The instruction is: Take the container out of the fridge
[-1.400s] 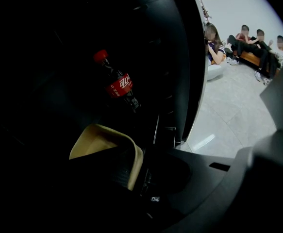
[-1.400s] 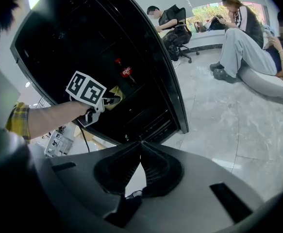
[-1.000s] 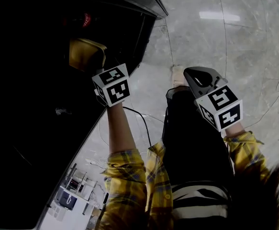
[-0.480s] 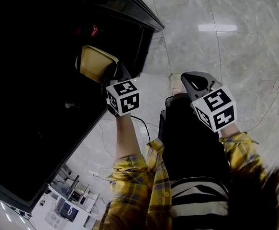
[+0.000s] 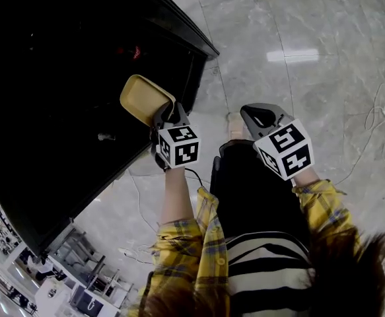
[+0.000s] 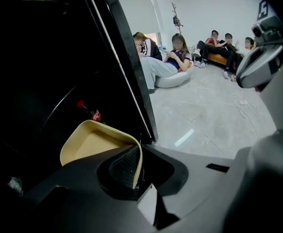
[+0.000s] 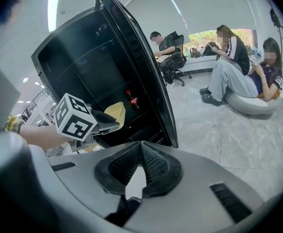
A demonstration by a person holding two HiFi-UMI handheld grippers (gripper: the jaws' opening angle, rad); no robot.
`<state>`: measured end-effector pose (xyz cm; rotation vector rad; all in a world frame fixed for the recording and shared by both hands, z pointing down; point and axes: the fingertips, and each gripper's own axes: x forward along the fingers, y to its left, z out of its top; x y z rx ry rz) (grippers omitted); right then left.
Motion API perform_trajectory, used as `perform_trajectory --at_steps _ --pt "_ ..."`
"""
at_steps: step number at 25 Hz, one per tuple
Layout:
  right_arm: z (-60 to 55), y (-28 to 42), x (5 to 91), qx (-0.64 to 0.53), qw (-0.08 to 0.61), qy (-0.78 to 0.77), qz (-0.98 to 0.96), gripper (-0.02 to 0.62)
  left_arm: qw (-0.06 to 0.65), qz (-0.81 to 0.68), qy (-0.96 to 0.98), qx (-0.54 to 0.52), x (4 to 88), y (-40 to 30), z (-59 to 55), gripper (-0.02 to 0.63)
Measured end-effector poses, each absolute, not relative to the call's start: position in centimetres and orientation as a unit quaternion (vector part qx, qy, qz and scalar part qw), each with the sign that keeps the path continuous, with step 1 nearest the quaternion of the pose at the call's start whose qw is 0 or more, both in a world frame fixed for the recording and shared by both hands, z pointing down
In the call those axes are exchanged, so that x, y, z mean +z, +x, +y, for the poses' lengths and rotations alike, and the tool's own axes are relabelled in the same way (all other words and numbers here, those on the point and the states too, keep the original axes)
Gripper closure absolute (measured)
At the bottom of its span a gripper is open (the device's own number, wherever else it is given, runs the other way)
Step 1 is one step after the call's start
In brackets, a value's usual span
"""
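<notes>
A shallow beige container (image 5: 144, 99) hangs at the open front of the dark fridge (image 5: 60, 91). My left gripper (image 5: 166, 116) is shut on its near rim, with the thin wall pinched between the pads. In the left gripper view the container (image 6: 95, 142) tilts out over the left gripper (image 6: 138, 160), its inside bare. My right gripper (image 5: 256, 115) is shut with nothing in it, held off to the right above the person's dark trouser leg. From the right gripper view, the container (image 7: 113, 111) shows just outside the fridge door edge, beyond my right gripper (image 7: 140, 149).
A cola bottle (image 6: 90, 112) with a red cap stands deeper inside the fridge. The black fridge door edge (image 6: 126, 76) runs beside the container. Several people sit on a sofa and a beanbag (image 6: 173, 79) across the grey marble floor. Cables (image 5: 377, 114) lie on the floor at the right.
The left gripper has drawn the container back out of the fridge's dark interior toward the door edge. The right gripper has drifted slightly left and stays shut.
</notes>
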<state>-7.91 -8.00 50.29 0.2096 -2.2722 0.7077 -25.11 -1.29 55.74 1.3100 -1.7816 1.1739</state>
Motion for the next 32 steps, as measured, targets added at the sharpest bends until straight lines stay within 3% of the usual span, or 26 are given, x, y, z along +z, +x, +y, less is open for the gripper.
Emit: perform_trajectory --at_steps 32 --pt "-10.5 -3.6 41.3 0.240 0.331 0.135 -0.903 0.568 0.267 -0.600 0.612 0.441 45.9 -16.0 0.2 0.569"
